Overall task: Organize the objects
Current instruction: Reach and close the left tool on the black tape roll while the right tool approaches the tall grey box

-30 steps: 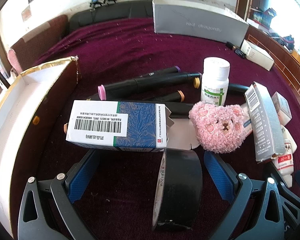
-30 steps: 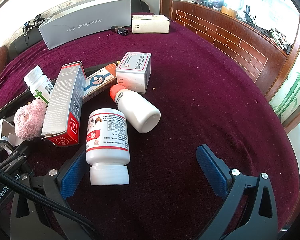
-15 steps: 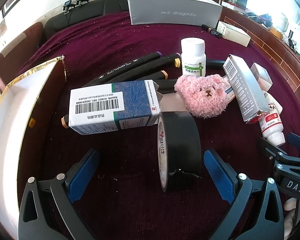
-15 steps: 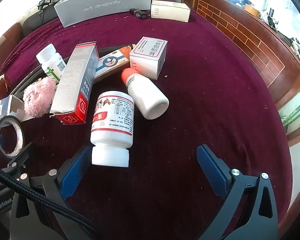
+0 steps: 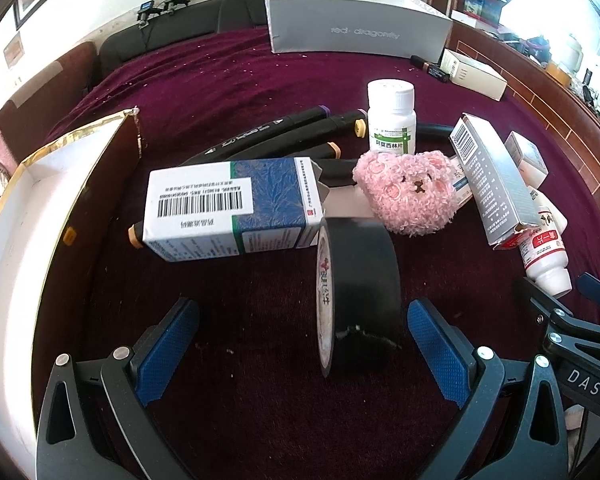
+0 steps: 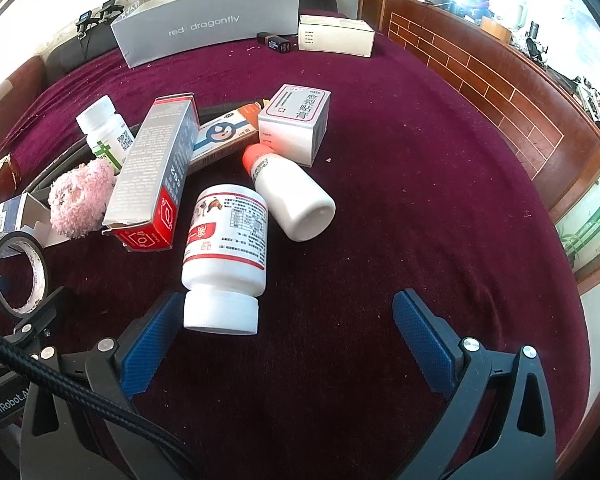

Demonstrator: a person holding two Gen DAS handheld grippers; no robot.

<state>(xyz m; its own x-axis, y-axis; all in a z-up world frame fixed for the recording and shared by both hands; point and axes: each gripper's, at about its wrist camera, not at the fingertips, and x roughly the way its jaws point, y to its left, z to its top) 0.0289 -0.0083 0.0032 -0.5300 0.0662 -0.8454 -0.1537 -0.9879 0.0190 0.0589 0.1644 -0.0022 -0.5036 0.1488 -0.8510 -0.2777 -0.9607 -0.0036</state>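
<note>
My left gripper (image 5: 300,344) is open, and a black tape roll (image 5: 358,292) stands on edge between its fingers, nearer the right one. Behind it lie a blue-and-white medicine box (image 5: 232,208), a pink plush bear (image 5: 410,194), several black markers (image 5: 276,132) and an upright white pill bottle (image 5: 392,120). My right gripper (image 6: 288,344) is open. A white bottle with a red label (image 6: 224,256) lies with its cap by the left finger. An orange-capped white bottle (image 6: 290,194), a grey-and-red carton (image 6: 152,176) and a white square box (image 6: 296,122) lie beyond.
An open gold-edged box (image 5: 16,248) stands at the left in the left wrist view. A long grey box (image 6: 208,20), a white carton (image 6: 334,36) and a small dark object (image 6: 276,42) sit at the back. The maroon cloth (image 6: 420,200) spreads out to the right, with a wooden rail (image 6: 500,80) beyond.
Both grippers have shifted a little relative to the objects. The tape roll sits farther forward between the left fingers than a second ago. The red-label bottle's cap is closer to my right gripper's left finger.
</note>
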